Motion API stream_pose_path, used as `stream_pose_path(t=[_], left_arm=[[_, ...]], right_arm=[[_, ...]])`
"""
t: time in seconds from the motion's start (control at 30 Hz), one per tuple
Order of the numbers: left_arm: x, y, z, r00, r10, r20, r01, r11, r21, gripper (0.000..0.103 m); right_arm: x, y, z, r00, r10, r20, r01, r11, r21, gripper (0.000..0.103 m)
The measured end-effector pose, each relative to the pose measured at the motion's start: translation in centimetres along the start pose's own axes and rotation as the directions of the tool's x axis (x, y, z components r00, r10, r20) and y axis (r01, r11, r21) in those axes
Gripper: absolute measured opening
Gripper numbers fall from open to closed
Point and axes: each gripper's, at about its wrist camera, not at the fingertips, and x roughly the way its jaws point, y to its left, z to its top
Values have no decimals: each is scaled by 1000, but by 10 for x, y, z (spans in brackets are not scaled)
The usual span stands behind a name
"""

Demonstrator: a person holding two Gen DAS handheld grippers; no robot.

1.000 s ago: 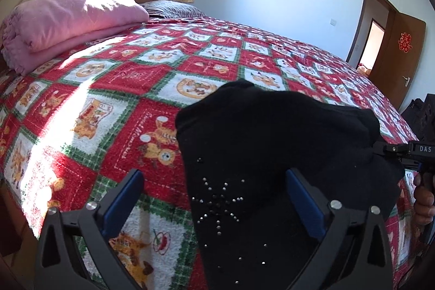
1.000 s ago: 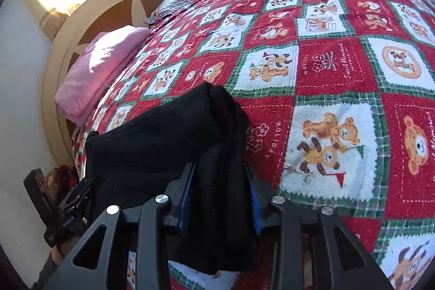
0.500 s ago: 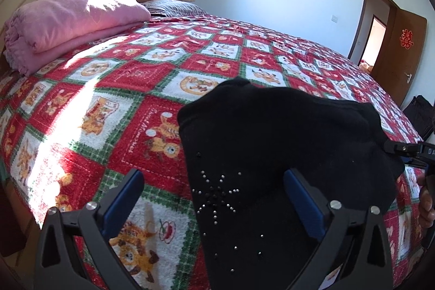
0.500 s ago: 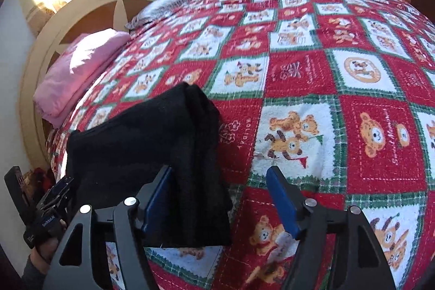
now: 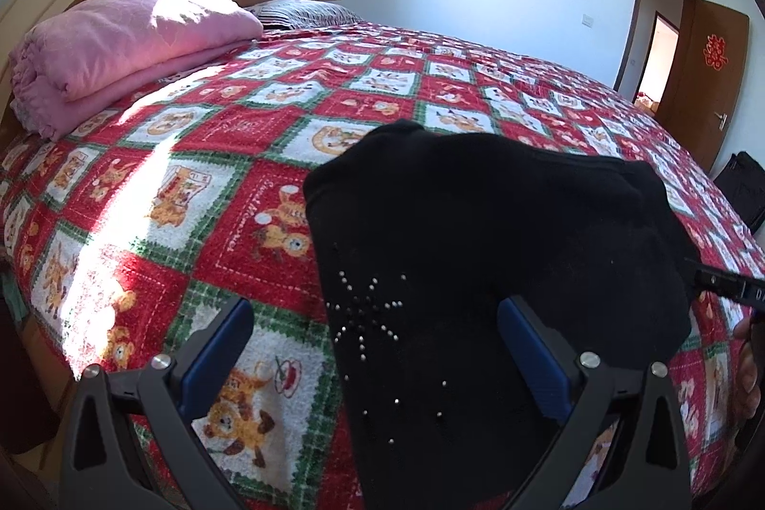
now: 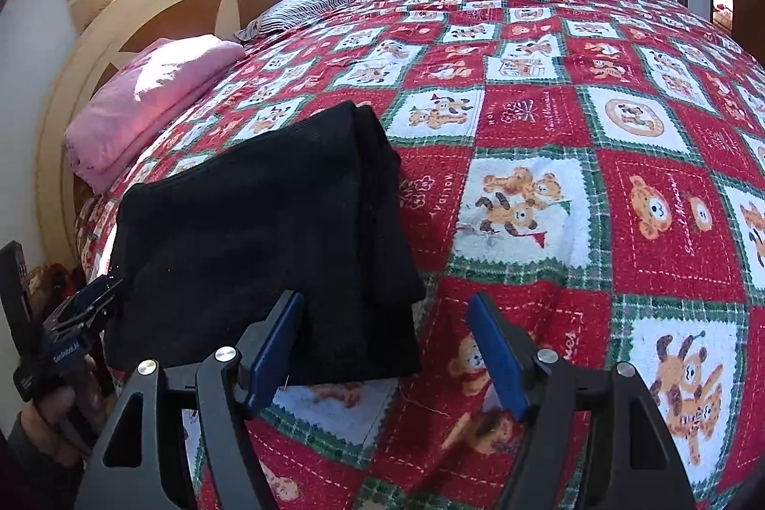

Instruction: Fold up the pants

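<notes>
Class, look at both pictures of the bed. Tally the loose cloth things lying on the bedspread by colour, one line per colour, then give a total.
Black: 1, the pants
Pink: 1, the blanket
Striped grey: 1, the pillow
Total: 3

"HOLIDAY" is read on a red square of the bedspread (image 6: 420, 189), "GenRobot.AI" on the left gripper (image 6: 71, 354), and a red double-happiness sign (image 5: 715, 51) is seen on the far door (image 5: 703, 89).

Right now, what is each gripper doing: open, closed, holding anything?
Left gripper: open, holding nothing, over the black pants.
Right gripper: open, holding nothing.
</notes>
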Motion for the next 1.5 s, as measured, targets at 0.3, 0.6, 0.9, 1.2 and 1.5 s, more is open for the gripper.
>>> stream_pose_path(t=[0.3, 0.6, 0.9, 1.2, 1.5], left_arm=[[-6, -8, -4, 1000, 12, -11, -11, 998, 60, 103], [-46, -15, 7, 998, 33, 62, -37, 997, 69, 103], [-117, -24, 23, 982, -11, 191, -9, 994, 105, 103], [-176, -16, 35, 932, 2, 363, -34, 996, 81, 103], [-187, -9, 40, 914, 30, 405, -59, 996, 60, 103]], right_arm=[[-19, -9, -3, 996, -82, 17, 82, 997, 7, 79], [-72, 18, -5, 980, -145, 138, 153, 987, -54, 80], [-138, 71, -13, 954, -122, 274, 173, 970, -171, 80], [-206, 120, -25, 874, -124, 470, 261, 936, -237, 80], [-221, 130, -25, 862, -108, 495, 256, 936, -242, 81]])
